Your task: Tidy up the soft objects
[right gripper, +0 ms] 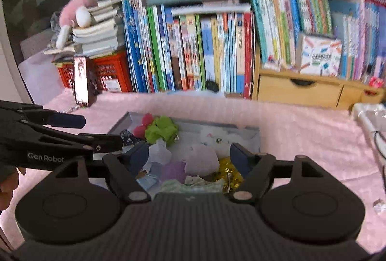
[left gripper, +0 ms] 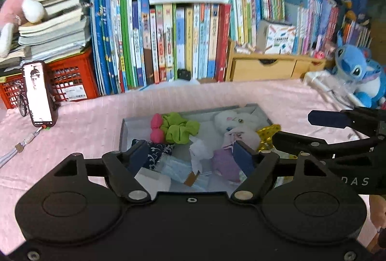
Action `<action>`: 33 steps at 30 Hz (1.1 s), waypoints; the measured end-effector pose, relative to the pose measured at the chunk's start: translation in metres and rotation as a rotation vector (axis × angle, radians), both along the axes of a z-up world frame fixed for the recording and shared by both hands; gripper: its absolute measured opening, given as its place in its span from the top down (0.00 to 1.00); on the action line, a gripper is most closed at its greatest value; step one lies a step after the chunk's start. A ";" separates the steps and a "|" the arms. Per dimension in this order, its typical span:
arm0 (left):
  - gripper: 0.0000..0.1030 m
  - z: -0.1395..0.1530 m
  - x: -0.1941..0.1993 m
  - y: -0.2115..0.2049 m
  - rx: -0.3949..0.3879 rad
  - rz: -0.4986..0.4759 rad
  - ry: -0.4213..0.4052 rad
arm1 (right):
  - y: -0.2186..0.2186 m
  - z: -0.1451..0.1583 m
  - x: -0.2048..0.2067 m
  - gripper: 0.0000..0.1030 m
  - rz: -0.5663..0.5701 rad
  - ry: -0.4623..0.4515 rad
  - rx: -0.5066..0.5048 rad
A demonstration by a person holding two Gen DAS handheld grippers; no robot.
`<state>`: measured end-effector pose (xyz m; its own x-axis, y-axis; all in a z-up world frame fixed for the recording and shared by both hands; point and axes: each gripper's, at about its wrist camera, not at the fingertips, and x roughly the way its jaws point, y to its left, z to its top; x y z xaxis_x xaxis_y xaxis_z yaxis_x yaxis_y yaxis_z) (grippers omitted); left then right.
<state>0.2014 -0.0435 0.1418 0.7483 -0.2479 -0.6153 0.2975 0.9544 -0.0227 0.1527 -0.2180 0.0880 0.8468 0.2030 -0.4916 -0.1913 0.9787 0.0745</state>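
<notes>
I have both grippers above the near end of the grey tray (left gripper: 125, 126), which sits on the pink-covered worktop (left gripper: 96, 116) in front of the row of books (left gripper: 183, 41). My left gripper (left gripper: 190, 154) has its jaws standing wide with nothing between the pads; through the gap I see only what lies in the tray below. My right gripper (right gripper: 189, 156) is likewise spread wide and holds nothing.

Everything soft is inside the tray. At its far end, toward the books, lie a pink pom-pom piece (left gripper: 156, 128) and a lime green scrunchie (left gripper: 181, 128) touching it, with a white plush toy (left gripper: 234, 118) at the far right corner. Nearer me than the scrunchie are a navy patterned cloth (left gripper: 159, 148), a crumpled white tissue (left gripper: 199, 152), a pale blue face mask (left gripper: 178, 170) and a lilac cloth (left gripper: 225, 162). A gold sequinned item (left gripper: 267, 135) lies at the tray's right edge beside the plush; I think it is a pouch, but blur hides its shape.

Left of the tray a phone (left gripper: 38, 94) stands upright; far right of it sits a blue plush (left gripper: 357, 75).
</notes>
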 end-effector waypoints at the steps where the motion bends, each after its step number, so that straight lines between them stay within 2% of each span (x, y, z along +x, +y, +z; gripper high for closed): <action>1: 0.24 0.001 -0.006 0.001 -0.002 0.001 -0.013 | 0.001 0.002 -0.006 0.18 -0.001 -0.017 0.000; 6: 0.21 0.005 -0.039 0.005 -0.002 -0.001 -0.086 | 0.005 0.007 -0.039 0.17 -0.004 -0.099 -0.019; 17: 0.15 -0.003 -0.116 0.028 -0.079 0.028 -0.188 | 0.020 0.002 -0.114 0.15 -0.028 -0.252 -0.025; 24: 0.13 -0.028 -0.173 0.048 -0.123 0.045 -0.244 | 0.026 -0.023 -0.161 0.14 -0.054 -0.293 0.009; 28: 0.12 -0.044 -0.196 0.055 -0.101 0.083 -0.290 | 0.028 -0.039 -0.181 0.13 -0.076 -0.311 -0.003; 33: 0.08 -0.066 -0.218 0.061 -0.075 0.106 -0.330 | 0.026 -0.062 -0.199 0.04 -0.132 -0.349 0.002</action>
